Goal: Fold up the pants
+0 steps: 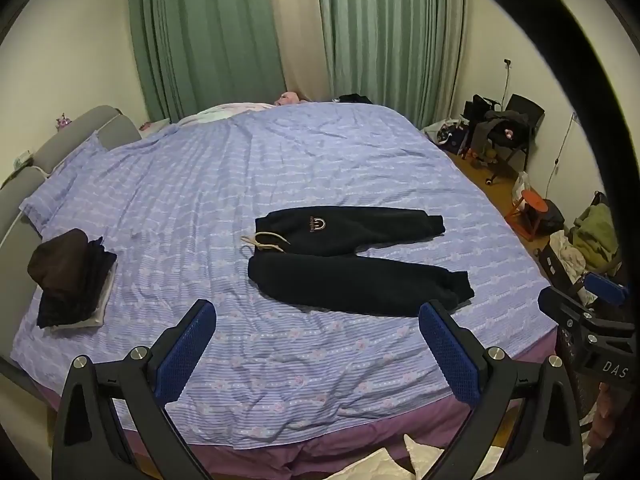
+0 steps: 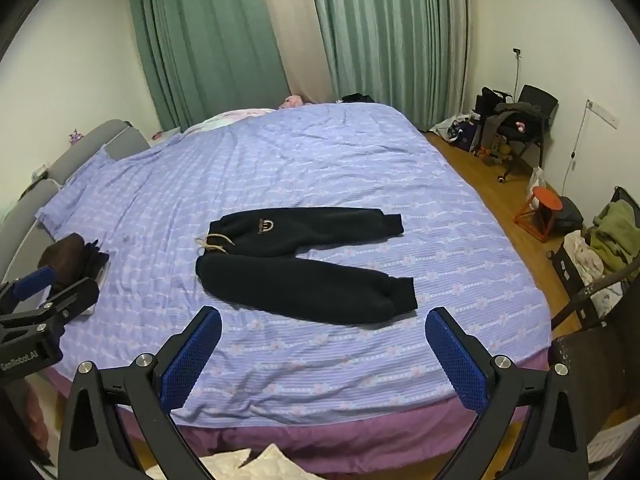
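Pants [image 1: 352, 264] lie flat on bed [image 1: 200, 184], 12 o'clock of left gripper [image 1: 316, 344] and right gripper [image 2: 322, 346]; both spread, empty.

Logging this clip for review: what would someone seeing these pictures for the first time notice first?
A pair of black pants lies spread flat mid-bed on the lilac striped bedspread, waistband and pale drawstring toward the headboard side, legs apart. Both grippers, left gripper and right gripper, hover at the near edge, jaws wide open and empty. A stack of folded dark clothes sits at the bed's left.
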